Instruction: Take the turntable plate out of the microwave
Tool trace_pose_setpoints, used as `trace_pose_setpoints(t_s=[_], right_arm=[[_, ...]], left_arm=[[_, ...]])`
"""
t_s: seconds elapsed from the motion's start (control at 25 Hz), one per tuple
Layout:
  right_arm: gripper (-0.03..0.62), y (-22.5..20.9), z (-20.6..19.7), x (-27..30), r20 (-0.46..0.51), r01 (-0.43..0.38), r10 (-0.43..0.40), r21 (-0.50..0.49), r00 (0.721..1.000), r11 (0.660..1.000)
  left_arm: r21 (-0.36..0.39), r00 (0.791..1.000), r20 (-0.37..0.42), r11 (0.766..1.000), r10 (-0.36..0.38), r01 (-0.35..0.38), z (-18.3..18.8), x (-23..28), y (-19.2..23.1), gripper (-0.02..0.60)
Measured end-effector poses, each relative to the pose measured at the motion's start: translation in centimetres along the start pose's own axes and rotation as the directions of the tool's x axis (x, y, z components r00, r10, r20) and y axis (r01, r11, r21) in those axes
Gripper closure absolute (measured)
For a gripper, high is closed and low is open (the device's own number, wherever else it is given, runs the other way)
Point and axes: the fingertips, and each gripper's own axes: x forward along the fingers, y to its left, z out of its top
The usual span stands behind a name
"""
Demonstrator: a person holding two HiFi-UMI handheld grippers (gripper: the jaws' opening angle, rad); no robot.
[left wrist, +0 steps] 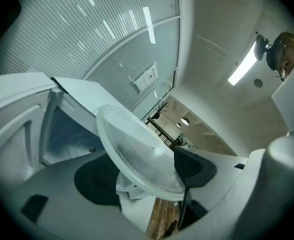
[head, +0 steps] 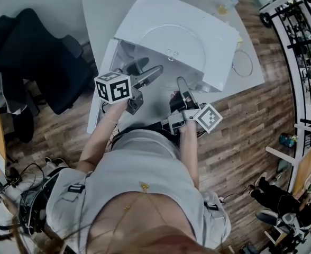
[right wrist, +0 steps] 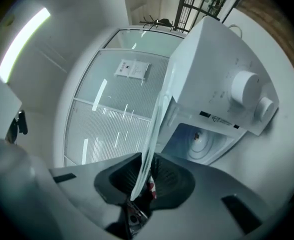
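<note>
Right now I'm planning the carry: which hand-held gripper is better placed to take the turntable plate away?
Likely right: the right hand-held gripper is shut on the turntable plate; the left hand-held gripper has its jaws apart.

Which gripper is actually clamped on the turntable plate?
The right gripper: its jaws pinch the rim of the turntable plate. The left gripper has its jaws wide apart, not pressing it.

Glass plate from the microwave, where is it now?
In the right gripper view, the glass plate stands edge-on, pinched in the right tongs, with the open microwave to its right.
</note>
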Motion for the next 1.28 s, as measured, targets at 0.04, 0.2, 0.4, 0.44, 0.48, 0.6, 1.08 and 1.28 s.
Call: trace_pose_setpoints(t_s=[0.04,0.2,0.4,0.44,0.48,0.6,1.08,1.28], right_arm=[[0.542,-0.1,0.2,0.1,0.009,0.001,-0.001,0.016,1.000,1.000],[0.548,-0.5,1.0,0.5,0.027,0.002,-0.004,0.064,1.000,0.998],[0.548,-1.1,2.3,1.1,0.034,0.034,-0.035,0.038,0.999,0.999],[0.548,-1.1,2.4,1.2,0.029,0.037,-0.037,0.026,0.999,0.999],[0.546,-1.1,2.4,1.3,0.023,0.035,-0.035,0.015,0.999,0.999],[0.543,-0.8,2.6,1.4,0.020,0.019,-0.018,-0.003,1.000,1.000],[0.321,2.4,2.1,3.2,-0.103,-0.022,-0.014,-0.347,0.995,0.938],[0.304,1.6,-0.3,1.2,-0.124,0.074,-0.220,-0.692,0.968,0.718]], left_arm=[[0.020,1.000,-0.007,1.000,0.002,-0.002,-0.2,-0.3,-0.1,0.247],[0.153,0.999,0.002,0.987,0.048,-0.048,-0.8,-2.1,-0.5,0.244],[0.401,0.993,0.027,0.909,0.115,-0.116,-1.2,-3.3,-1.7,0.238],[0.460,0.990,0.033,0.877,0.140,-0.140,-1.3,-3.3,-1.9,0.238],[0.514,0.985,0.037,0.843,0.166,-0.162,-1.3,-3.2,-2.0,0.238],[0.570,0.980,0.049,0.800,0.194,-0.187,-1.4,-2.9,-2.1,0.236],[0.569,0.970,0.104,0.786,0.222,-0.241,-0.4,-1.3,-1.6,0.235],[0.525,0.969,0.112,0.815,0.218,-0.245,0.1,-0.9,-0.9,0.235]])
